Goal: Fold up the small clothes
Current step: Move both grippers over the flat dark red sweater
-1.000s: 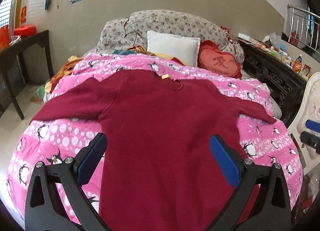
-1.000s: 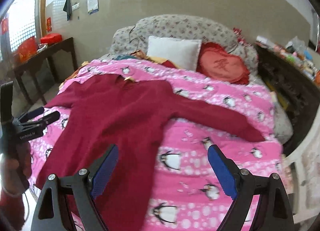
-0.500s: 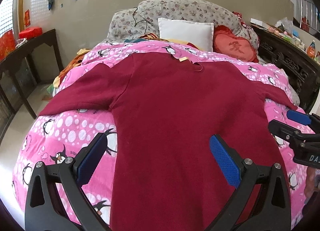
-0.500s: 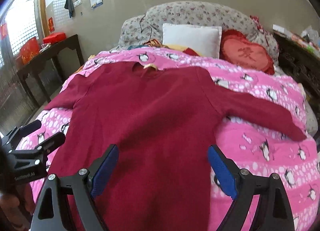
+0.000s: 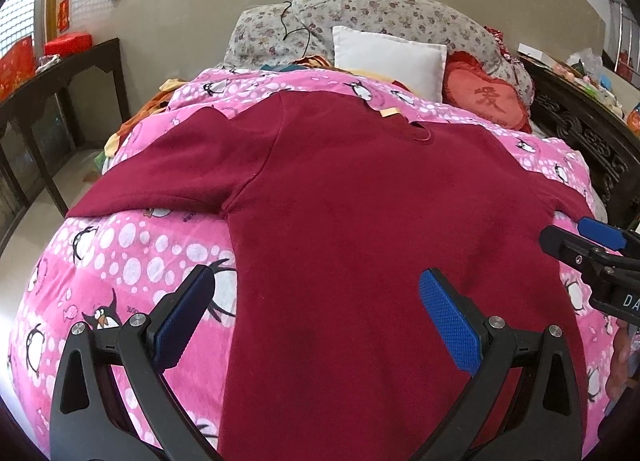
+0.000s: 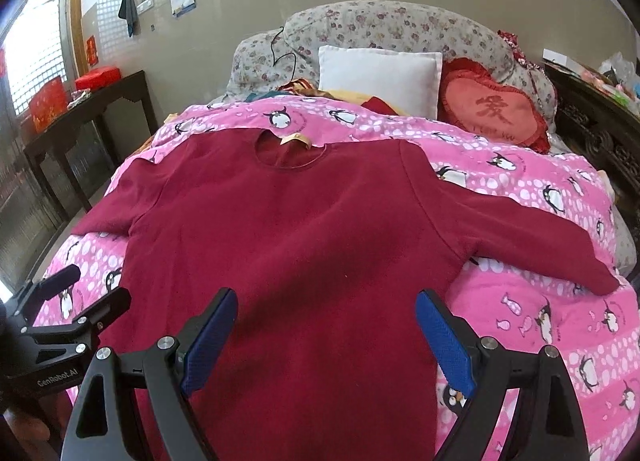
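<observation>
No fold is made yet: the red top (image 6: 304, 229) lies flat, sleeves spread, on the pink quilt (image 6: 540, 325) ahead of the left gripper (image 5: 316, 313) and right gripper (image 6: 326, 335), both spread wide and empty

Matt, fleecy cloth sweater (image 6: 304, 229) on a soft printed cloth quilt (image 6: 520, 325); gripper (image 5: 316, 309) of matt black plastic, textured blue pads (image 5: 448, 325), shiny metal screws
</observation>
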Demonstrator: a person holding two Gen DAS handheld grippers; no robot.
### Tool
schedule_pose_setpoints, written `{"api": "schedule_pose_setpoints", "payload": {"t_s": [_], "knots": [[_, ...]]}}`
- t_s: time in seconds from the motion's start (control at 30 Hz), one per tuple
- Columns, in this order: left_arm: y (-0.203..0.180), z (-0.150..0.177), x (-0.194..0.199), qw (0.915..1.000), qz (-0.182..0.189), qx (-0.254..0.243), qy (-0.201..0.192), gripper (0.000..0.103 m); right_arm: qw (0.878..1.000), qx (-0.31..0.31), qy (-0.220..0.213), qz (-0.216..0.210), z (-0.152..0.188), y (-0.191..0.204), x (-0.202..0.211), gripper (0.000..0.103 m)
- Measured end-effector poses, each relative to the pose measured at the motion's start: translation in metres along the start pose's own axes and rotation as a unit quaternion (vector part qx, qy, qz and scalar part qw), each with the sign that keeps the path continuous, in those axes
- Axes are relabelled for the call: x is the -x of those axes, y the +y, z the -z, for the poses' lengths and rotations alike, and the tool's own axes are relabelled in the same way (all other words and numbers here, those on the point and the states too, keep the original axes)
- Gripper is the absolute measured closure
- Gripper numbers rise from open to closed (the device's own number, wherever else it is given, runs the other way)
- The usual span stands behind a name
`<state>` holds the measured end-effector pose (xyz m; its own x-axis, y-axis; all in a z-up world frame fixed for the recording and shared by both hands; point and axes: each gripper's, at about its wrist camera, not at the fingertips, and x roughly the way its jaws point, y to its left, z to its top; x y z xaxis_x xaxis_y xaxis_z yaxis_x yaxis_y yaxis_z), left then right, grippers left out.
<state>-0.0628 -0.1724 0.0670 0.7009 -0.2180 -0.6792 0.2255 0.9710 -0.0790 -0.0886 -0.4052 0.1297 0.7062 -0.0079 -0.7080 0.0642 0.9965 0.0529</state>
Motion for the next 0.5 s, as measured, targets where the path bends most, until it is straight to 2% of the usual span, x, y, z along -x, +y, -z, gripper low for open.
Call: {"api": "schedule_pose_setpoints", "payload": {"t_s": [0.5], "knots": [[0.008,-0.013,-0.024,0.9999,-0.013,0.010,0.004,0.000,1.000,-0.007,0.013,-0.002,-0.011,0.007,-0.039,0.013]]}}
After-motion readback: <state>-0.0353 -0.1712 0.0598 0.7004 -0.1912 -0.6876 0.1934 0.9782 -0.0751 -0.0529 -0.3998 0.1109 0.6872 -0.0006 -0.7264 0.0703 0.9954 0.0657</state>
